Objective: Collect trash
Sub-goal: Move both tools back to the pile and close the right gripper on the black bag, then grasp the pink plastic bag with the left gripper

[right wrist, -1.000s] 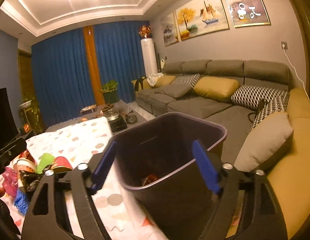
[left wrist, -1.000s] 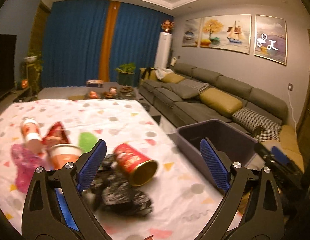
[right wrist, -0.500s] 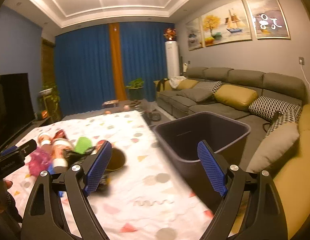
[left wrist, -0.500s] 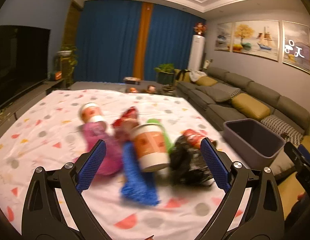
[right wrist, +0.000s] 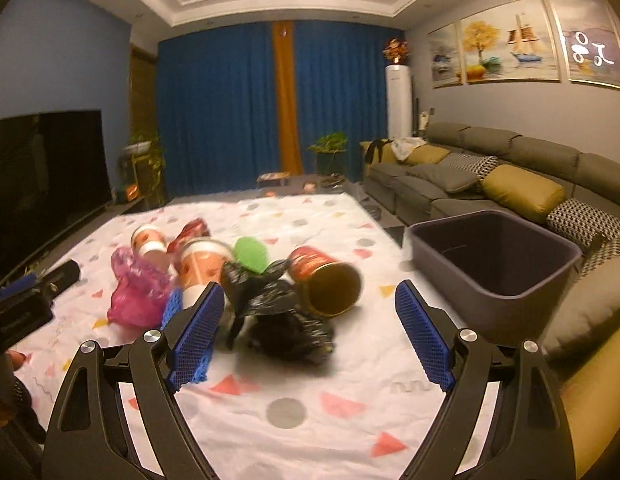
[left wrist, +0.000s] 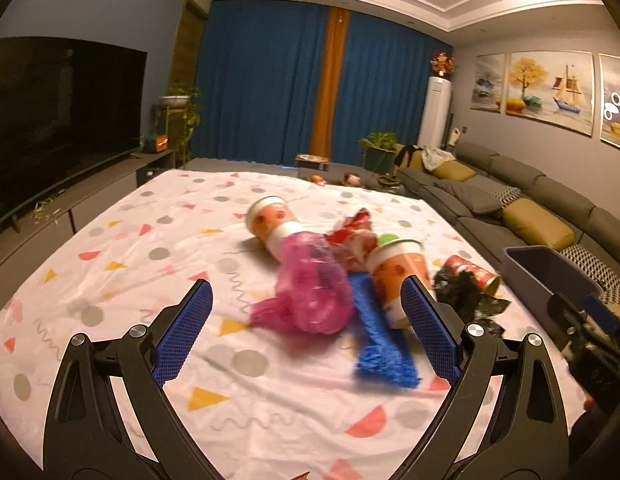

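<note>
While both grippers hover over the patterned tablecloth (left wrist: 121, 248), the left gripper (left wrist: 307, 334) and right gripper (right wrist: 310, 330) each hold their fingers wide apart, empty. The trash lies heaped mid-table: pink plastic bag (left wrist: 314, 292), two paper cups, blue scrap (left wrist: 380, 344), black bag (right wrist: 277, 304), red can (right wrist: 328, 280). The dark bin (right wrist: 498, 256) stands at the table's right edge, beside the sofa (right wrist: 490, 176).

Warm, dim indoor light from ceiling lamps overhead, strong fisheye bending and dark vignette at the edges, motion blur on the near trash pile (left wrist: 342, 280), far wall sharper
</note>
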A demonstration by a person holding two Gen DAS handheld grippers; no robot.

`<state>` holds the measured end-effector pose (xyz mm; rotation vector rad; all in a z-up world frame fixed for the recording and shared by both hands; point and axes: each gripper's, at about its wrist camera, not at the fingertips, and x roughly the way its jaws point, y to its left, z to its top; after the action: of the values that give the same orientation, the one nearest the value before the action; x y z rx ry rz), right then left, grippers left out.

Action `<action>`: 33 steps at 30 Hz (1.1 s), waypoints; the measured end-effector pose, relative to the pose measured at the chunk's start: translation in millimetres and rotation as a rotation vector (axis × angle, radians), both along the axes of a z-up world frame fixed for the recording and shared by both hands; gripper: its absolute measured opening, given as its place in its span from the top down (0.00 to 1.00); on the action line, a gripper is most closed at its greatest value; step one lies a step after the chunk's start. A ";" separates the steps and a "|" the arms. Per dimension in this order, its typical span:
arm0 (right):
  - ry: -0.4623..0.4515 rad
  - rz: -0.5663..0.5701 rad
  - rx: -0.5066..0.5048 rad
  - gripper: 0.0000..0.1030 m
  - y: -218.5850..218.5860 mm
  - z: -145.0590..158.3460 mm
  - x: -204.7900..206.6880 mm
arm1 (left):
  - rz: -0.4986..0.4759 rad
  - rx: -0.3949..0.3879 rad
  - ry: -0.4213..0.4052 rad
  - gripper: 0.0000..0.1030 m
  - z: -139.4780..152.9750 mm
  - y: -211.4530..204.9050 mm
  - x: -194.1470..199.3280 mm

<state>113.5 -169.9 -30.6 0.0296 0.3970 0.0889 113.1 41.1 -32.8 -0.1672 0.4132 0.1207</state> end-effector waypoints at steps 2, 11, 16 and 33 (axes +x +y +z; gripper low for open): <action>0.012 0.008 -0.003 0.20 9.1 -4.0 8.3 | 0.014 -0.003 0.003 0.09 -0.4 7.0 -0.3; 0.083 0.053 -0.025 0.34 32.3 -17.8 43.9 | 0.027 -0.020 0.021 0.09 -4.0 23.2 12.4; 0.125 0.077 -0.027 0.54 39.0 -23.2 61.1 | 0.007 -0.021 0.042 0.09 -9.0 19.2 27.5; 0.106 0.113 0.003 0.99 30.1 -18.1 46.6 | -0.083 -0.136 0.191 0.42 -37.8 21.7 93.1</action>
<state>160.1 -139.7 -48.8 0.0151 0.5042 0.2000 206.2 62.8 -70.6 -0.2735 0.6188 0.0263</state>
